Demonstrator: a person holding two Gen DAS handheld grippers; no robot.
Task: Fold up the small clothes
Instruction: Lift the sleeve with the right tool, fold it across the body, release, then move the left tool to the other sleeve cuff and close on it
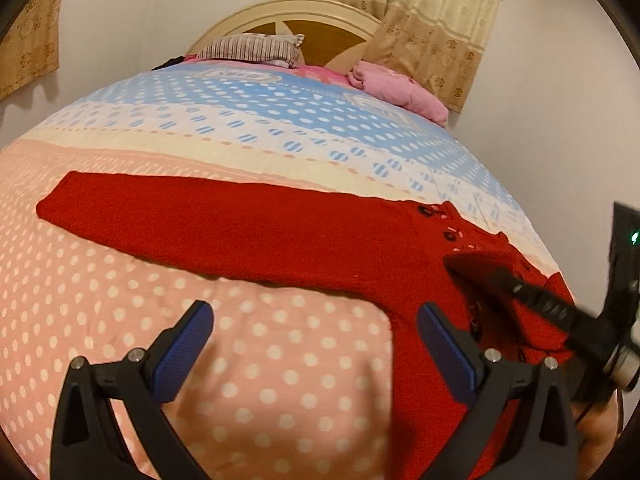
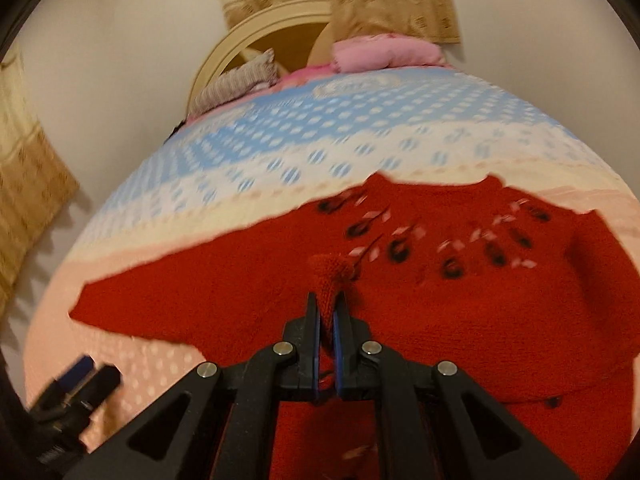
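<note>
The right tool (image 2: 327, 312) is pinched nearly closed on a bunched fold of the red knitted sweater (image 2: 400, 300) — likely a sleeve end — lifted over the chest. The left tool (image 1: 316, 344) gapes wide and empty above the pink dotted quilt on the bed (image 1: 120, 300). The sweater's other sleeve stretches toward ten o'clock. The sleeve fold looks underway; next, lay this fold flat across the body.

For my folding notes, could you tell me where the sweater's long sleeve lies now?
In the left wrist view the long sleeve stretches leftward across the pink dotted bedspread, just beyond the open left tool.
</note>
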